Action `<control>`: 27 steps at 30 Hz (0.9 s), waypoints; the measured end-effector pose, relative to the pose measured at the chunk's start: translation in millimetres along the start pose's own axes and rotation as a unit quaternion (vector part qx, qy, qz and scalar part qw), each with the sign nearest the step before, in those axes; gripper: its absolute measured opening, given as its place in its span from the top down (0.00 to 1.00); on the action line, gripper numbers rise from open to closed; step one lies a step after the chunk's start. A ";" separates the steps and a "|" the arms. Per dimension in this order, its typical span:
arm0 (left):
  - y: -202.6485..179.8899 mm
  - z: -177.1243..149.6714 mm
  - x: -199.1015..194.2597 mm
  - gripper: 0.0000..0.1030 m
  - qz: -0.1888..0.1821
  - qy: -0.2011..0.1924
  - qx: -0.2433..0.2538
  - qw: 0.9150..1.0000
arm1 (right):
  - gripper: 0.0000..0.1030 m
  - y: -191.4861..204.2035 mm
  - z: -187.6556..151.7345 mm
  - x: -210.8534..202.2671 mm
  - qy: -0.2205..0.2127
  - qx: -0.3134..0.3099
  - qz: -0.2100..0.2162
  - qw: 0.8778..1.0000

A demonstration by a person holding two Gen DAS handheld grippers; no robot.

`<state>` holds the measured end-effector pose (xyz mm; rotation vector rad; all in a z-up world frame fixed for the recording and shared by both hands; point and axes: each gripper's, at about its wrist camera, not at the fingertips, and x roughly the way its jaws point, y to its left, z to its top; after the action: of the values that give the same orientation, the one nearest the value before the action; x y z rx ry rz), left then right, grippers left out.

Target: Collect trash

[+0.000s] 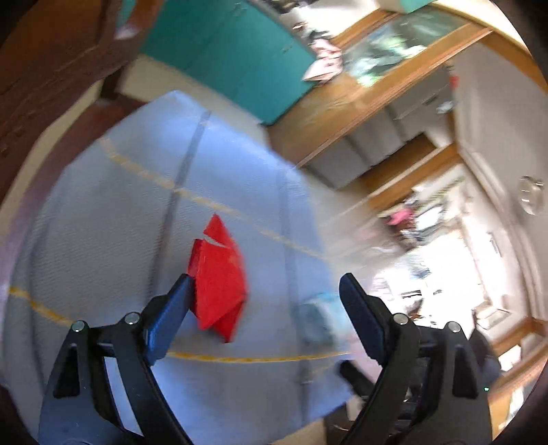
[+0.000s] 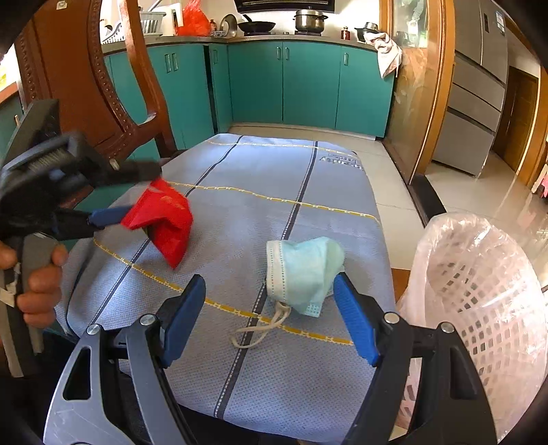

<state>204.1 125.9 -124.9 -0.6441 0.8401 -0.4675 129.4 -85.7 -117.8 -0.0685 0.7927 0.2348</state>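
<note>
While the left gripper [image 1: 265, 291] has wide jaws beside the crumpled red plastic wrapper [image 1: 219, 280], nothing is gripped; the right gripper's [image 2: 270, 301] jaws gape, empty, around the pale blue face mask [image 2: 304, 270]; squeeze next, then drop it in the white lined basket [image 2: 479, 308].

Teal kitchen cabinets [image 2: 284, 85] line the back wall, with a steel pot [image 2: 310, 20] and a wok [image 2: 257, 25] on the counter above. A carved wooden chair [image 2: 89, 78] stands upper left. Right, a silver refrigerator [image 2: 476, 102] stands on glossy pale floor tiles [image 2: 479, 191] that catch bright daylight.
</note>
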 end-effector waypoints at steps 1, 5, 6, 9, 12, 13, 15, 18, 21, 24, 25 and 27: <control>-4.5 -1.1 1.8 0.15 -0.012 0.002 0.008 1.000 | 0.27 -1.2 -0.6 -0.5 0.000 0.001 -0.001 1.000; -26.8 -5.5 21.9 0.15 -0.019 0.016 0.043 0.999 | 0.27 -4.2 -1.4 -3.4 -0.002 0.005 -0.006 1.000; -30.9 -5.4 26.4 0.15 -0.019 0.017 0.047 0.999 | 0.27 -5.0 -1.3 -4.8 -0.003 0.005 -0.008 1.000; -43.5 6.8 41.6 0.15 -0.016 0.019 0.062 0.998 | 0.27 -6.8 -1.9 -8.7 -0.004 0.003 -0.012 1.000; -48.2 8.5 46.7 0.15 0.005 0.014 0.074 0.997 | 0.26 -5.4 -3.6 -10.7 -0.003 -0.003 -0.013 1.000; -47.7 9.6 45.7 0.15 0.015 0.007 0.073 0.997 | 0.26 -5.0 -3.9 -10.8 -0.003 -0.004 -0.010 1.000; -39.6 11.5 38.2 0.15 0.031 -0.007 0.068 0.997 | 0.25 -5.9 -4.2 -11.0 -0.007 -0.002 -0.002 1.000; -30.7 15.2 31.6 0.14 0.046 -0.019 0.050 0.998 | 0.25 -10.8 -1.8 -6.0 -0.009 0.012 0.016 1.000; -21.3 18.9 26.1 0.14 0.028 -0.025 0.021 0.999 | 0.25 -11.6 3.6 7.2 -0.008 0.006 0.016 1.000; -16.6 21.8 25.1 0.14 -0.003 -0.025 0.001 1.000 | 0.25 -10.9 8.0 26.5 0.010 0.007 0.020 1.000; -15.7 22.1 25.8 0.11 -0.013 -0.022 -0.004 1.000 | 0.25 -11.3 8.2 31.8 0.016 0.008 0.023 1.000; -15.0 20.8 34.1 0.10 -0.024 -0.001 -0.008 1.000 | 0.25 -9.1 9.7 38.8 0.025 0.005 0.025 0.999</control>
<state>238.8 101.2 -122.4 -0.6810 0.8292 -0.5036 164.6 -86.0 -138.9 -0.0461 0.8469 0.2781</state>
